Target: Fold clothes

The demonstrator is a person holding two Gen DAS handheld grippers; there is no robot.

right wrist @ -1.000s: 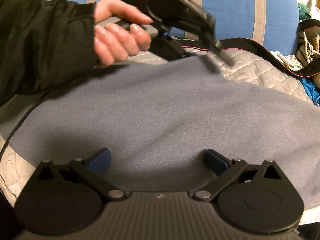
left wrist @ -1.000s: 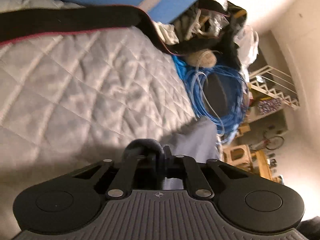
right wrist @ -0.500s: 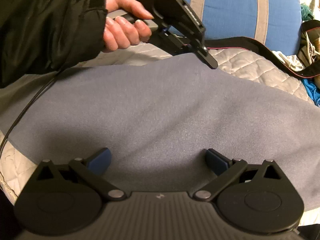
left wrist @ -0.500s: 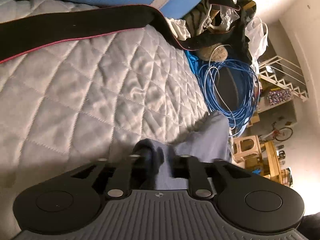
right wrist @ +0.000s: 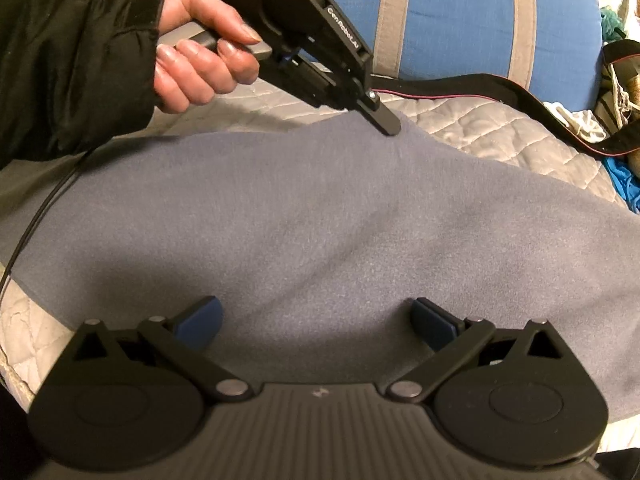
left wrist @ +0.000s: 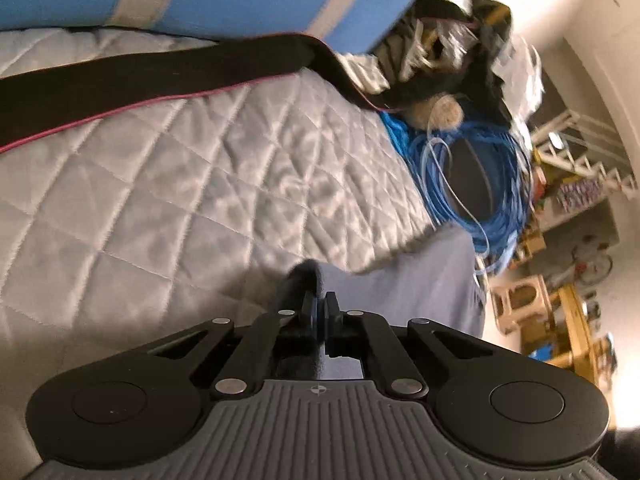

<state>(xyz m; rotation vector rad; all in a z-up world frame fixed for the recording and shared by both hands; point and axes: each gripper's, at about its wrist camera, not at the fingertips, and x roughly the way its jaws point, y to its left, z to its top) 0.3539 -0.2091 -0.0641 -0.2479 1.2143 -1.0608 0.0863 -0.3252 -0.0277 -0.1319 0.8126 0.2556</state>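
A grey-blue fleece garment (right wrist: 320, 208) lies spread across a quilted bed cover (left wrist: 200, 184). My left gripper (right wrist: 386, 124), held by a hand (right wrist: 192, 68) in a black sleeve, pinches the garment's far edge, which rises to a small peak there. In the left wrist view the left gripper (left wrist: 320, 304) has its jaws shut, with a dark roll of the garment (left wrist: 420, 280) bunched at its fingertips. My right gripper (right wrist: 316, 320) hovers low over the near part of the garment, jaws wide apart and nothing between them.
A black strap with a red edge (left wrist: 140, 76) crosses the quilt behind the garment. A blue cushion with grey stripes (right wrist: 460, 12) stands at the back. A coil of blue cable (left wrist: 480, 184) and piled clutter lie off the bed's right side. A thin black cord (right wrist: 40, 208) runs at left.
The left jaws stood slightly apart around the garment's edge half a second ago and are now shut on it. The left gripper shifted a little leftward. The right gripper kept still.
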